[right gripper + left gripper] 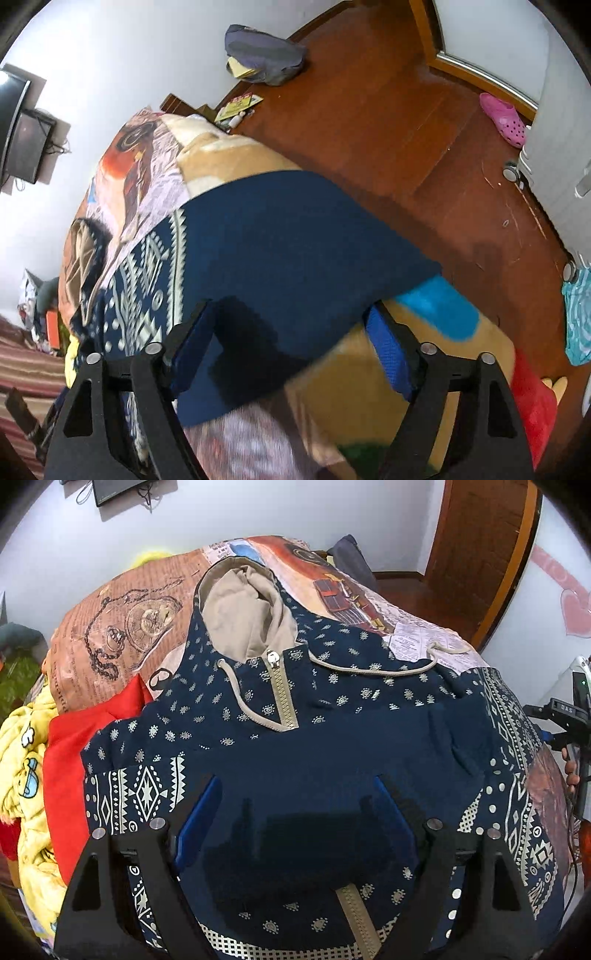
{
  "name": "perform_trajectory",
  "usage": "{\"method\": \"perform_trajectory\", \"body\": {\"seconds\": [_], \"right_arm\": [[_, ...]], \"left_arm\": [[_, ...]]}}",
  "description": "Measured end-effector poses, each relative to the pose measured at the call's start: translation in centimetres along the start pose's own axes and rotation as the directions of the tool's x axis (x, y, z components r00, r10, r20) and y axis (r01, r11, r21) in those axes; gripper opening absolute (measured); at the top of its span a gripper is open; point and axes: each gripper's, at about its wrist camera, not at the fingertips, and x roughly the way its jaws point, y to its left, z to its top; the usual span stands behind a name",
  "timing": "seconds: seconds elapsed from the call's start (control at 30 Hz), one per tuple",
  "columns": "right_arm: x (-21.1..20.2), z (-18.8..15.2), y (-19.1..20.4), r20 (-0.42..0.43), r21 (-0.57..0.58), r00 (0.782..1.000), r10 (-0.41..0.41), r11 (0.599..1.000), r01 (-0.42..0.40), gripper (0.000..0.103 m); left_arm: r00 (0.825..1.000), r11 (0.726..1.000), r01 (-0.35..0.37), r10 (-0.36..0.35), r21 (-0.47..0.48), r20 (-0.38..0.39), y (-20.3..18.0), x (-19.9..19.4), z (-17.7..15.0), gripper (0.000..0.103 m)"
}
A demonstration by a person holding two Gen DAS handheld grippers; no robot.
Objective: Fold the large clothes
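Note:
A navy hooded jacket [332, 746] with white patterns, a beige hood lining and a beige zipper lies spread face up on the bed. My left gripper [295, 819] is open just above its lower front, its blue pads [199, 819] wide apart over the plain navy cloth. In the right wrist view a navy sleeve or side of the jacket [288, 251] hangs over the bed's edge. My right gripper [291, 347] is open over that edge, with nothing between its pads [391, 354].
The bed carries a printed cover [122, 635] and a tan blanket [229, 158]. A red garment [70, 775] and a yellow one [26, 775] lie at the left. The wooden floor [388, 140] holds a grey bag [266, 55], a pink shoe [504, 118] and a white cabinet [561, 155].

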Motion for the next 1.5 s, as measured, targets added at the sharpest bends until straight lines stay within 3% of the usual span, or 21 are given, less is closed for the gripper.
{"method": "perform_trajectory", "body": {"seconds": [0.1,0.17,0.23,0.47,0.63,0.8,0.97,1.1,1.3,1.5], "right_arm": [[0.1,0.8,-0.3,0.029,0.032,1.000,-0.011,0.999,0.010,0.051],[-0.2,1.2,-0.5,0.043,0.053,0.999,-0.023,0.998,0.021,0.021],[-0.6,1.5,-0.3,0.056,0.055,0.998,-0.033,0.998,0.030,0.010],[-5.1,1.1,3.6,0.189,-0.073,0.981,-0.033,0.996,0.048,0.007],[-9.2,0.6,8.6,0.265,-0.196,0.963,0.053,0.981,0.000,0.007],[-12.3,-1.1,14.9,0.300,-0.355,0.940,0.159,0.934,-0.045,0.007],[-12.0,-4.2,20.5,0.236,-0.480,0.940,0.246,0.871,-0.108,0.007],[-8.6,-6.9,23.1,0.135,-0.525,0.959,0.251,0.839,-0.145,0.007],[-1.4,-10.8,24.5,-0.028,-0.549,0.987,0.160,0.823,-0.148,0.007],[3.5,-13.6,24.4,-0.119,-0.565,0.991,0.058,0.817,-0.116,0.007]], "left_arm": [[1.000,1.000,-0.005,0.005,-0.016,-0.010,0.4,0.4,-0.1,0.083],[1.000,1.000,-0.010,0.010,-0.027,-0.011,0.7,0.4,-0.2,0.083],[1.000,0.999,-0.009,0.008,-0.037,-0.007,0.9,0.1,-0.2,0.083],[0.999,0.999,-0.019,0.021,-0.039,0.030,1.3,-1.7,-0.4,0.083],[0.997,0.999,-0.003,0.007,-0.049,0.074,1.7,-3.8,-0.5,0.083],[0.994,0.998,0.006,0.000,-0.055,0.111,2.2,-5.5,-0.8,0.083],[0.990,0.998,0.016,-0.007,-0.065,0.141,3.1,-7.1,-1.4,0.083],[0.989,0.997,0.022,-0.010,-0.078,0.150,3.9,-7.8,-2.0,0.083],[0.987,0.994,0.043,-0.026,-0.104,0.157,5.4,-8.7,-3.1,0.083],[0.990,0.992,0.048,-0.031,-0.119,0.139,6.5,-8.8,-4.3,0.083]]}}
